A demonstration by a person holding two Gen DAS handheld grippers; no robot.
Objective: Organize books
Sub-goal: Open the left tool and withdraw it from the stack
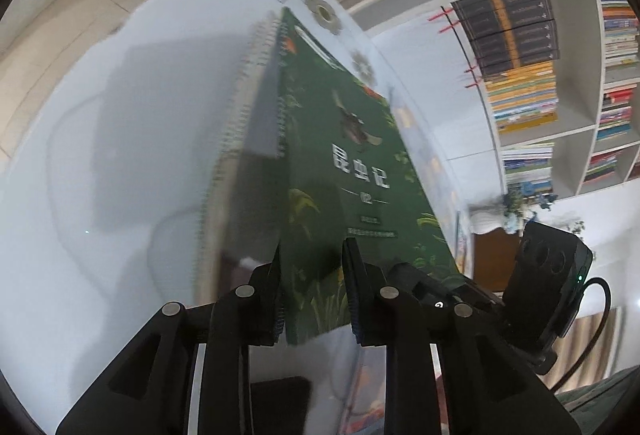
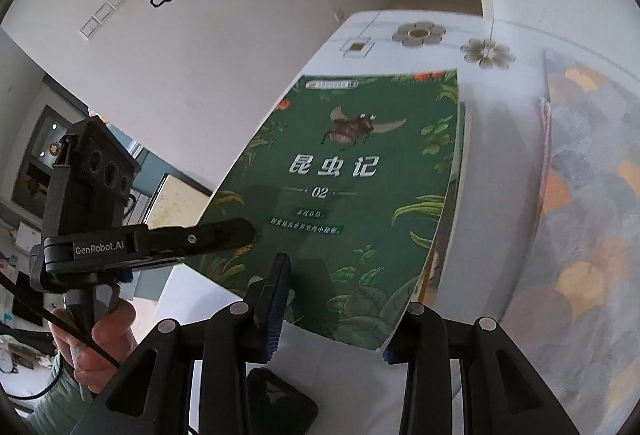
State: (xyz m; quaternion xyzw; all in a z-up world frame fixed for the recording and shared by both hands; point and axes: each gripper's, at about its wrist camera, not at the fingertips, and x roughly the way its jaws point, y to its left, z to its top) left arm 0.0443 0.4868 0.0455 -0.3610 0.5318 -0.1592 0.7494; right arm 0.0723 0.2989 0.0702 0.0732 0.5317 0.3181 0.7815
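My left fingers (image 1: 312, 275) pinch the green book's (image 2: 344, 195) edge (insect on its cover), lifted above the white desk (image 2: 500, 123); my right fingers (image 2: 332, 299) spread around its corner.

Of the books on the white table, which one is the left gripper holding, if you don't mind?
The green insect book, clamped at its lower-left edge by the left gripper; the pastel-patterned book to its right lies untouched.

Soft, even daylight fills the room. The green book (image 1: 344, 155) smears with motion blur in the left wrist view, yet its title reads crisp in the right. A grey shadow lies on the white table (image 1: 120, 115); fisheye edges bend and darken
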